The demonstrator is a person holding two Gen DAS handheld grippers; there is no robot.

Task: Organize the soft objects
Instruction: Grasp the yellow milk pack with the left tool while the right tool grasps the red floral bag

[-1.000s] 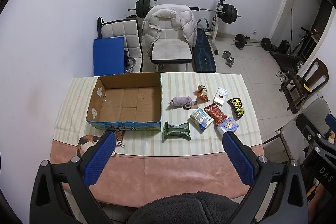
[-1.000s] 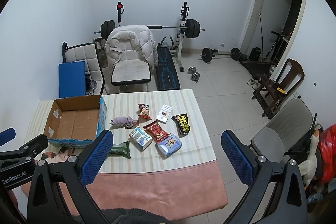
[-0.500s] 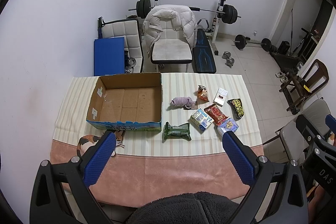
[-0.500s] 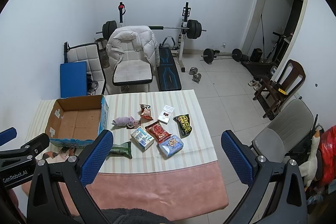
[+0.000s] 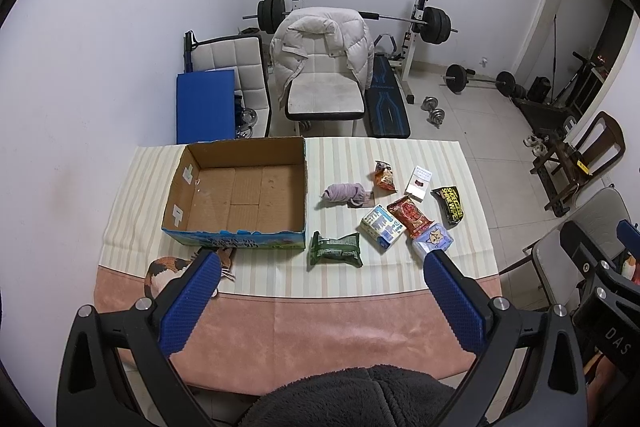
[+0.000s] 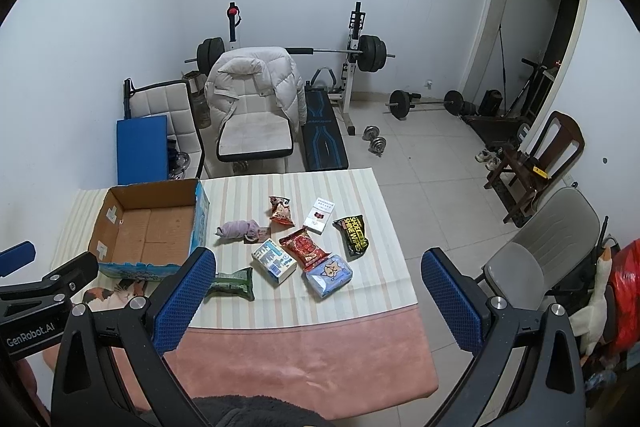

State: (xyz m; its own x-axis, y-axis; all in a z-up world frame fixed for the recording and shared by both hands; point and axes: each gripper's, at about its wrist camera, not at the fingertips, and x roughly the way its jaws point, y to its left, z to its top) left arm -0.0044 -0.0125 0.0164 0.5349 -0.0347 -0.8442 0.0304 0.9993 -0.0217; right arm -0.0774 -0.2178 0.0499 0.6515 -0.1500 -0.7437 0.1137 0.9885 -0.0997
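Both the left gripper and right gripper hover wide apart and empty above the worktop, where the lilac sock bundle (light, squashy, likely best pinched mid-roll) lies beside the cardboard box.

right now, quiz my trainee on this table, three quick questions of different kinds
1. True or false: the cardboard box holds nothing.
2. Which item lies nearest the box's front right corner? A) green packet B) black wipes pouch C) white carton
3. Fill in: both the left claw and right claw are ____.

Key: 1 true; 2 A; 3 open
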